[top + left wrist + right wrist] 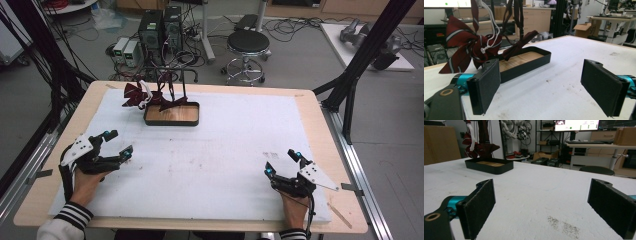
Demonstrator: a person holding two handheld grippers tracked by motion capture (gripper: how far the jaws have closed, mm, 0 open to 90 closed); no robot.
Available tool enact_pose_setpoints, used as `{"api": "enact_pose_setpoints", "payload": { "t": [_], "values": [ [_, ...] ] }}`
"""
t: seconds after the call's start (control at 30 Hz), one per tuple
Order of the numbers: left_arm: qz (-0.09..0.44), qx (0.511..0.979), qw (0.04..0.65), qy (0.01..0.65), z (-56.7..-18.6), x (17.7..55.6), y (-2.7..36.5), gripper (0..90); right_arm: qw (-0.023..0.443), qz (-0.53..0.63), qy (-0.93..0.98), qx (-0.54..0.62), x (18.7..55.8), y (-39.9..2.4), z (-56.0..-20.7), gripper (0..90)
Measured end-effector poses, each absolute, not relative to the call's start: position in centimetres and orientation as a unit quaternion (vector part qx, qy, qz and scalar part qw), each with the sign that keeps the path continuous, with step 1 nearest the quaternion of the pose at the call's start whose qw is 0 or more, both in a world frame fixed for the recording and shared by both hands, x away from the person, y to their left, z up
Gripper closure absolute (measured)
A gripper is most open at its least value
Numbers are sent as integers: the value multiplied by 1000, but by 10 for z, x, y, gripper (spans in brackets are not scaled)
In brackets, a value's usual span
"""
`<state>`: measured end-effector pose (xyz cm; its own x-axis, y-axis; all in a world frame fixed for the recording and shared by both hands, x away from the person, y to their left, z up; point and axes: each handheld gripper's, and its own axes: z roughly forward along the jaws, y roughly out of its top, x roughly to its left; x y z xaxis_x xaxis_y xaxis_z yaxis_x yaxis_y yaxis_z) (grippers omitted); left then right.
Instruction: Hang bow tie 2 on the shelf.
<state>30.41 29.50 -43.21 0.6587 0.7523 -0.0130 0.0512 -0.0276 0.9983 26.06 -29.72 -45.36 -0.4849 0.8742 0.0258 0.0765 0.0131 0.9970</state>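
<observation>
Your left gripper (118, 143) sat near the left edge of the white worktop (225, 150) with its jaws spread wide and nothing between them, and your right gripper (282, 162) rested toward the near right, its jaws likewise apart and empty. The dark red striped bow ties (471, 45) hung on a small stand over the black wooden-bottomed tray (172, 115) at the far left, well apart from both grippers.
</observation>
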Motion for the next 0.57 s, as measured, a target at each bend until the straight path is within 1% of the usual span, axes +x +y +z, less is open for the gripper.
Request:
{"api": "enact_pose_setpoints", "payload": {
  "t": [0.13,0.4,0.57],
  "values": [
    [284,649,634,309,-439,299,296,166,340,590,626,380,260,-297,-454,69],
    [294,649,627,315,-452,298,296,165,340,589,626,382,261,-297,-454,69],
    [301,644,630,312,-453,296,297,165,334,591,626,383,261,-298,-453,69]
  ]
}}
